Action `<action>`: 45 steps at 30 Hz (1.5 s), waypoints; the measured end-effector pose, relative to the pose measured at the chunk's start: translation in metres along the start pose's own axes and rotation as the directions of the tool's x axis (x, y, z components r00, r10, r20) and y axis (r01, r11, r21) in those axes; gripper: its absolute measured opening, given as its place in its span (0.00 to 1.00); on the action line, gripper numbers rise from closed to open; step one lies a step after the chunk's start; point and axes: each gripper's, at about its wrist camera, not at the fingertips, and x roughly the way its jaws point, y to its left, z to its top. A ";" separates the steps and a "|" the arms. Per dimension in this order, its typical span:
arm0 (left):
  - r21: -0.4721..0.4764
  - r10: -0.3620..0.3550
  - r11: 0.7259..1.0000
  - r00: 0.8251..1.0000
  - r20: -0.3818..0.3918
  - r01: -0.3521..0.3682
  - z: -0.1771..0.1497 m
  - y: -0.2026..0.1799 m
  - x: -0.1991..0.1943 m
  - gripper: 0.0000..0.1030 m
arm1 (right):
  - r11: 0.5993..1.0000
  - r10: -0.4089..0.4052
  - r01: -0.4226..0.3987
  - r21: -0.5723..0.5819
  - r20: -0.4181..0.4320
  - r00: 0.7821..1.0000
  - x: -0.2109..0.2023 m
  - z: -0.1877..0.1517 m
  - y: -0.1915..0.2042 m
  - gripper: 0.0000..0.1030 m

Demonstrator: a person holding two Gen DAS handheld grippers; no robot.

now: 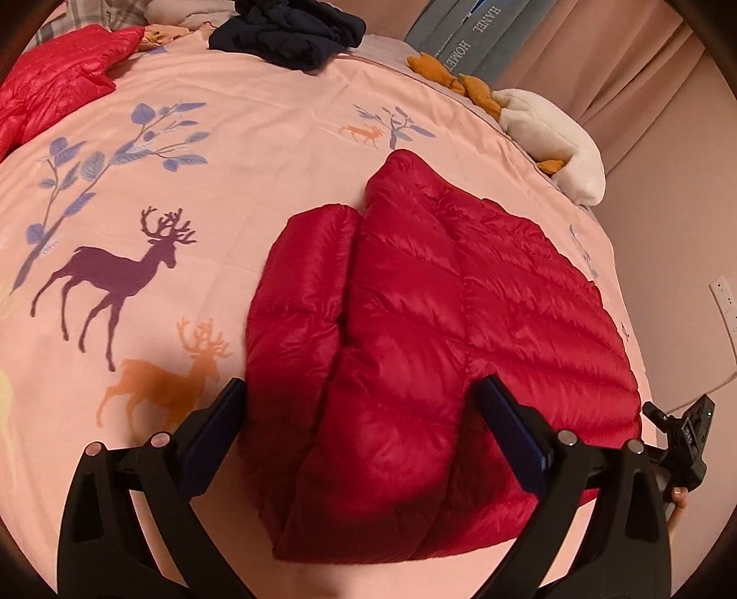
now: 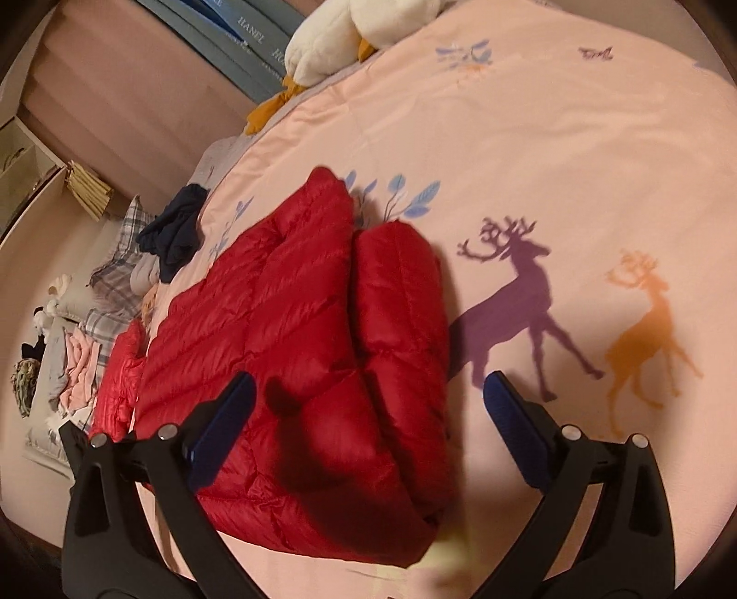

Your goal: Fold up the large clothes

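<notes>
A red quilted down jacket [image 1: 414, 341] lies folded on the pink bedspread [image 1: 285, 152], one part doubled over along its left side. My left gripper [image 1: 364, 391] is open and empty just above its near part. In the right wrist view the same jacket [image 2: 304, 331] lies left of centre. My right gripper [image 2: 368, 387] is open and empty above its near right corner. The other gripper [image 1: 681, 437] shows at the right edge of the left wrist view.
A second red down jacket [image 1: 60, 83] and a dark navy garment [image 1: 290, 32] lie at the far side of the bed. A white and orange plush toy [image 1: 548, 133] sits at the bed's edge. Plaid pillows [image 2: 119, 262] and piled clothes [image 2: 73, 368] lie beyond.
</notes>
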 end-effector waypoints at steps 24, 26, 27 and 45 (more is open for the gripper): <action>0.116 0.105 0.986 0.984 0.145 -0.122 0.005 -0.030 -0.018 0.99 | 0.974 -0.113 0.145 -0.175 0.181 0.977 -0.017 0.000 0.049 0.98; 0.138 0.114 0.981 0.980 0.163 -0.137 0.000 -0.038 -0.024 0.99 | 0.966 -0.115 0.156 -0.207 0.201 0.973 -0.023 -0.006 0.061 0.98; 0.159 0.120 0.976 0.977 0.178 -0.149 -0.003 -0.046 -0.030 0.99 | 0.962 -0.114 0.160 -0.219 0.208 0.971 -0.026 -0.009 0.065 0.98; 0.247 0.136 0.934 0.896 0.423 -0.258 -0.022 -0.140 -0.150 0.99 | 0.886 -0.120 0.239 -0.398 0.301 0.946 -0.100 -0.058 0.164 0.98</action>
